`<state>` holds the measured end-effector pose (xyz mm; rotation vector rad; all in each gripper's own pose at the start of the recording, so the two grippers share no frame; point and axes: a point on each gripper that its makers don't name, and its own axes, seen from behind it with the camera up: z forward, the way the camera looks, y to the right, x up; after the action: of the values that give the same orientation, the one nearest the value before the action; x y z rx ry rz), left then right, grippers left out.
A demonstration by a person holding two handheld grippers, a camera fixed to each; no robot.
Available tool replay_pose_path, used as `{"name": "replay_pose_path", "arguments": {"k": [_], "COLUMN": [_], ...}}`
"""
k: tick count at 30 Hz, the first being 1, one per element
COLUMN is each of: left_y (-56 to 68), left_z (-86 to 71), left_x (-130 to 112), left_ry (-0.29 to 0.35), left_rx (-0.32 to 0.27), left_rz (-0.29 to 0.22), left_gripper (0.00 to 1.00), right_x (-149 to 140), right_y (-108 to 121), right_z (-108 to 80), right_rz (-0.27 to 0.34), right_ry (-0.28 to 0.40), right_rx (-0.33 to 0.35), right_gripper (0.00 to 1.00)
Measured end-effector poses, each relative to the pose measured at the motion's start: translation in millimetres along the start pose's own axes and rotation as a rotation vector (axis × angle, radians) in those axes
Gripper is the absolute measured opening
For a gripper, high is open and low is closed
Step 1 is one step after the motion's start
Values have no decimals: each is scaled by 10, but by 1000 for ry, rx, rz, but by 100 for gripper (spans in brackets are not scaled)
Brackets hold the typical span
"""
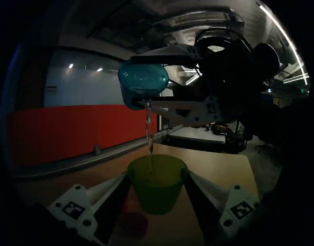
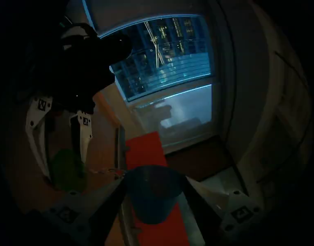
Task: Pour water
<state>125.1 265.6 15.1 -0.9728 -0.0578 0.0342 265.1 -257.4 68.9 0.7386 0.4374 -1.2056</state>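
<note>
In the left gripper view, my left gripper [image 1: 157,184] is shut on a green cup [image 1: 157,188], held upright over the wooden table [image 1: 222,168]. Above it my right gripper [image 1: 142,82] holds a blue cup [image 1: 142,84] tipped on its side. A thin stream of water [image 1: 148,131] falls from the blue cup into the green one. In the right gripper view, my right gripper [image 2: 153,197] is shut on the blue cup [image 2: 152,197]. Farther off at the left, the left gripper [image 2: 64,158] grips the green cup [image 2: 66,170].
A red wall panel [image 1: 79,131] and a glass partition [image 1: 83,82] stand behind the table at the left. A dark window [image 2: 165,57] looks out on lit buildings. The room is dim. A dark red shape [image 1: 132,221] lies on the table below the green cup.
</note>
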Motion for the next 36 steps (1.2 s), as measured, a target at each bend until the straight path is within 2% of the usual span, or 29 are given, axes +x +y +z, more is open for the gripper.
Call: {"name": "replay_pose_path", "arguments": {"k": [36], "left_y": [-5], "left_z": [-31], "left_x": [77], "left_ry": [9], "left_rx": [5], "left_rz": [6], "left_gripper": [86], "right_x": [93], "right_y": [203], "right_z": [39], "right_rz": [-176], "right_ry": [7], "right_rx": [-50], "right_gripper": [94]}}
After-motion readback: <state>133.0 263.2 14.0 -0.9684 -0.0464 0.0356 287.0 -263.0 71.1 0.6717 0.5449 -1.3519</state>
